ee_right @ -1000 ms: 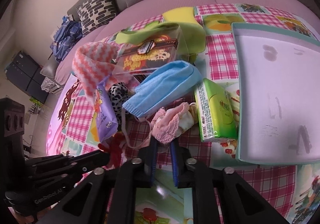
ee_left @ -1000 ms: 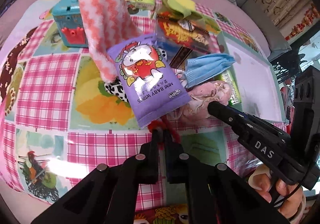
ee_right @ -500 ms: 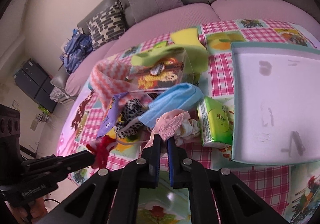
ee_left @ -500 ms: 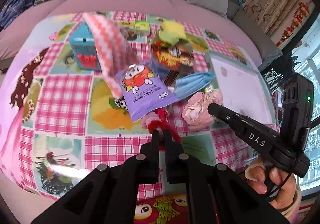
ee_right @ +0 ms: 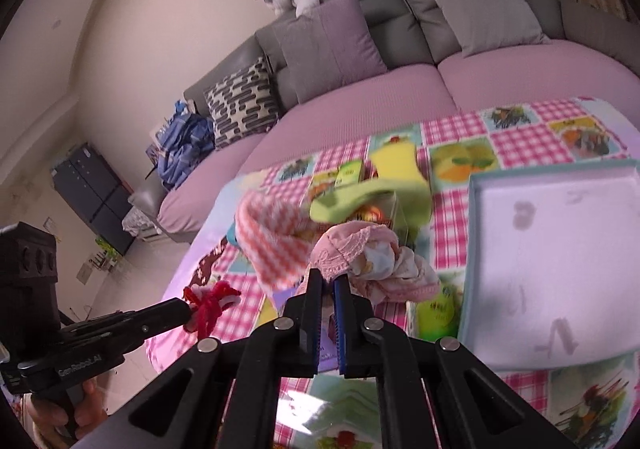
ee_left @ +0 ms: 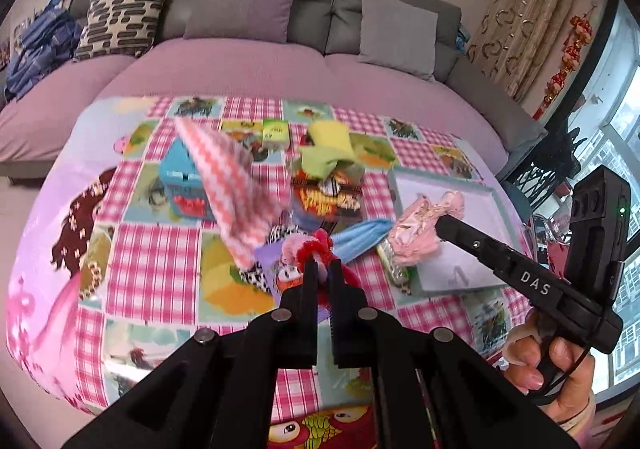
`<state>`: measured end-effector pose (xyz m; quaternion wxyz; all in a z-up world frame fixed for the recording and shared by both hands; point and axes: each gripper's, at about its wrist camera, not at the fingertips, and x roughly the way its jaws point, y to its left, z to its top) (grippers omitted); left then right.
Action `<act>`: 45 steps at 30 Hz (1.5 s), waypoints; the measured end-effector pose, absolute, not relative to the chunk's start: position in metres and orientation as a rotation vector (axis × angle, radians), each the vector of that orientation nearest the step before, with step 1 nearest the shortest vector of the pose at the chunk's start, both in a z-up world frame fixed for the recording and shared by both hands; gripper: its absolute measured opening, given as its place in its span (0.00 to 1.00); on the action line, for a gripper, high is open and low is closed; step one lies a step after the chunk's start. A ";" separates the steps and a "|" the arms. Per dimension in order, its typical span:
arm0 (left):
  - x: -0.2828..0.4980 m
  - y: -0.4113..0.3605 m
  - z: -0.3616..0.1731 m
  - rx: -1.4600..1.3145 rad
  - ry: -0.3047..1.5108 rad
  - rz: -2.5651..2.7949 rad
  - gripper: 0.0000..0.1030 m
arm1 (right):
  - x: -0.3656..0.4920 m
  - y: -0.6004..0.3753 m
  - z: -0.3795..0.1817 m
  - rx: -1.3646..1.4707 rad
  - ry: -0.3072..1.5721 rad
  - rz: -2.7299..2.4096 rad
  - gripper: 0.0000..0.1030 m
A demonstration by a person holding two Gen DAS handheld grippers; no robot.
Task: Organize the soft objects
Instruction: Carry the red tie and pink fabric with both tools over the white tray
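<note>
My left gripper (ee_left: 322, 269) is shut on a red and white yarn piece (ee_left: 314, 247), lifted above the table; from the right wrist view that yarn piece (ee_right: 210, 303) hangs at the left gripper's tip (ee_right: 188, 311). Held up in my right gripper (ee_right: 328, 281), which is shut, is a bunched pink lace cloth (ee_right: 360, 263); in the left wrist view the cloth (ee_left: 424, 227) hangs in front of the white tray (ee_left: 476, 193). A pink and white zigzag cloth (ee_left: 232, 185), a blue face mask (ee_left: 360, 239) and a yellow-green sponge cloth (ee_left: 328, 149) lie in the pile.
A white tray with a teal rim (ee_right: 560, 257) lies at the table's right. A teal toy box (ee_left: 182, 185), a snack box (ee_left: 328, 201), a purple wipes pack (ee_left: 280, 269) and a green tissue pack (ee_right: 436, 309) lie among the pile. A sofa (ee_left: 248, 61) stands behind.
Both grippers have risen from the pile, the left lifting the red yarn piece and the right lifting the pink lace cloth. The right jaws closed on the cloth.
</note>
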<state>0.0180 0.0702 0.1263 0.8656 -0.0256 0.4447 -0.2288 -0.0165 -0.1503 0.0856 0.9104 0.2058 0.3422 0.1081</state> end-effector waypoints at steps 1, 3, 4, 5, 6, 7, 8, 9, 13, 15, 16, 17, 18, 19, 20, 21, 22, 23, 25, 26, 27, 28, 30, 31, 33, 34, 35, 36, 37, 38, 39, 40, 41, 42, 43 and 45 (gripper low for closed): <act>0.021 0.068 0.129 -0.048 0.924 -0.477 0.04 | -0.017 -0.152 0.089 0.425 0.700 0.218 0.06; 0.028 0.060 0.136 -0.035 0.903 -0.485 0.04 | -0.014 -0.157 0.096 0.429 0.687 0.200 0.06; 0.030 0.058 0.138 -0.031 0.897 -0.489 0.04 | -0.013 -0.160 0.100 0.433 0.676 0.191 0.06; 0.033 0.055 0.140 -0.025 0.888 -0.494 0.04 | -0.012 -0.164 0.104 0.436 0.668 0.183 0.06; 0.038 0.048 0.144 -0.016 0.876 -0.501 0.04 | -0.011 -0.168 0.109 0.442 0.657 0.171 0.06; 0.041 0.045 0.144 -0.013 0.871 -0.504 0.04 | -0.010 -0.172 0.112 0.445 0.646 0.159 0.06; 0.045 0.040 0.146 -0.012 0.865 -0.511 0.04 | -0.007 -0.178 0.117 0.448 0.634 0.138 0.06; 0.050 0.033 0.149 -0.011 0.858 -0.524 0.04 | -0.006 -0.182 0.120 0.443 0.626 0.108 0.06; 0.066 0.003 0.154 -0.002 0.825 -0.585 0.04 | -0.001 -0.207 0.128 0.431 0.609 -0.025 0.06; 0.072 -0.015 0.153 0.011 0.815 -0.609 0.04 | 0.003 -0.221 0.129 0.431 0.609 -0.085 0.06; 0.074 -0.022 0.152 0.016 0.813 -0.616 0.04 | 0.005 -0.229 0.129 0.431 0.609 -0.111 0.06; 0.076 -0.031 0.150 0.020 0.810 -0.630 0.04 | 0.006 -0.237 0.129 0.431 0.613 -0.137 0.06; 0.080 -0.042 0.148 0.018 0.810 -0.652 0.04 | 0.008 -0.245 0.129 0.436 0.617 -0.159 0.06; 0.083 -0.053 0.145 0.011 0.818 -0.674 0.04 | 0.010 -0.252 0.128 0.444 0.623 -0.174 0.06; 0.085 -0.059 0.143 0.009 0.827 -0.686 0.04 | 0.012 -0.260 0.128 0.450 0.629 -0.189 0.06; 0.088 -0.070 0.138 0.008 0.841 -0.701 0.04 | 0.016 -0.268 0.126 0.452 0.638 -0.207 0.06; 0.090 -0.078 0.134 0.011 0.851 -0.712 0.04 | 0.019 -0.272 0.125 0.452 0.644 -0.216 0.06; 0.091 -0.087 0.128 0.018 0.859 -0.726 0.04 | 0.021 -0.278 0.122 0.453 0.654 -0.230 0.06; 0.092 -0.103 0.116 0.039 0.881 -0.757 0.04 | 0.026 -0.291 0.112 0.469 0.672 -0.256 0.06; 0.093 -0.109 0.108 0.049 0.897 -0.767 0.04 | 0.027 -0.298 0.106 0.484 0.680 -0.265 0.06; 0.093 -0.116 0.100 0.061 0.913 -0.778 0.04 | 0.028 -0.303 0.102 0.494 0.686 -0.273 0.06; 0.094 -0.120 0.094 0.070 0.925 -0.785 0.04 | 0.028 -0.311 0.095 0.505 0.695 -0.288 0.06; 0.094 -0.131 0.080 0.095 0.960 -0.789 0.04 | 0.029 -0.321 0.085 0.519 0.714 -0.313 0.06; 0.095 -0.136 0.073 0.107 0.978 -0.788 0.04 | 0.029 -0.328 0.077 0.531 0.727 -0.328 0.06; 0.097 -0.142 0.064 0.123 0.999 -0.781 0.04 | 0.030 -0.335 0.067 0.544 0.744 -0.347 0.06; 0.098 -0.145 0.062 0.130 1.007 -0.776 0.04 | 0.030 -0.339 0.061 0.550 0.759 -0.355 0.06; 0.100 -0.149 0.061 0.135 1.013 -0.772 0.04 | 0.031 -0.341 0.057 0.555 0.769 -0.361 0.06; 0.102 -0.152 0.060 0.138 1.017 -0.768 0.04 | 0.031 -0.344 0.052 0.564 0.782 -0.366 0.06; 0.104 -0.154 0.060 0.139 1.019 -0.765 0.04 | 0.031 -0.347 0.047 0.571 0.794 -0.367 0.06; 0.106 -0.157 0.060 0.142 1.019 -0.761 0.04 | 0.030 -0.348 0.045 0.574 0.801 -0.366 0.06; 0.108 -0.161 0.060 0.146 1.018 -0.759 0.04 | 0.030 -0.351 0.041 0.579 0.809 -0.368 0.06; 0.110 -0.164 0.059 0.146 1.019 -0.755 0.04 | 0.030 -0.353 0.038 0.584 0.816 -0.371 0.06; 0.112 -0.165 0.057 0.145 1.023 -0.753 0.04 | 0.029 -0.355 0.036 0.591 0.822 -0.375 0.06; 0.114 -0.169 0.055 0.141 1.027 -0.752 0.04 | 0.029 -0.358 0.033 0.599 0.827 -0.380 0.06; 0.116 -0.171 0.054 0.137 1.031 -0.753 0.04 | 0.028 -0.360 0.031 0.605 0.830 -0.382 0.06; 0.121 -0.179 0.050 0.129 1.041 -0.756 0.04 | 0.027 -0.363 0.030 0.615 0.830 -0.382 0.06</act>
